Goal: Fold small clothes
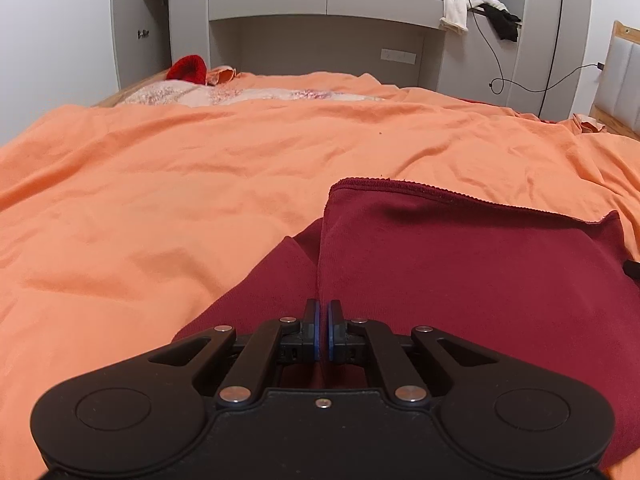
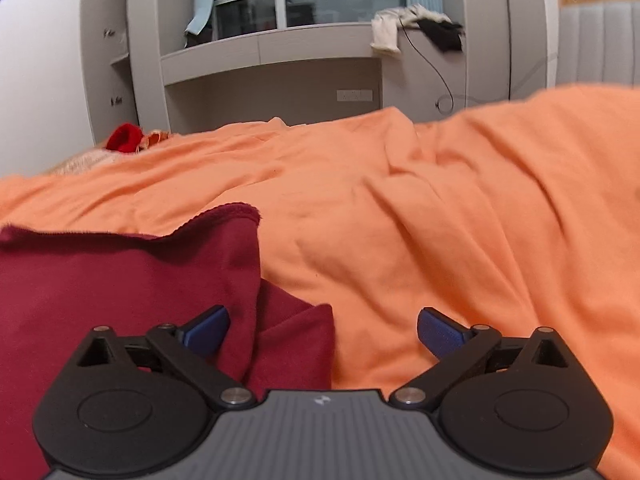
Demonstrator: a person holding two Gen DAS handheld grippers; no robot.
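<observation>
A dark red garment [image 1: 460, 264] lies folded on the orange bedspread [image 1: 160, 184], at the near side of the bed, its hemmed edge turned toward the far side. The left gripper [image 1: 324, 312] is down at the garment's left part, jaws together; a fold of the red cloth seems pinched between the blue pads, though the gap is too narrow to be sure. The right gripper [image 2: 323, 326] has its jaws wide apart over the garment's right corner, with nothing pressed between them; its left pad [image 2: 208, 330] is over red cloth, the right one over bedspread. A bright red item [image 1: 187, 67] sits at the bed's far left corner.
</observation>
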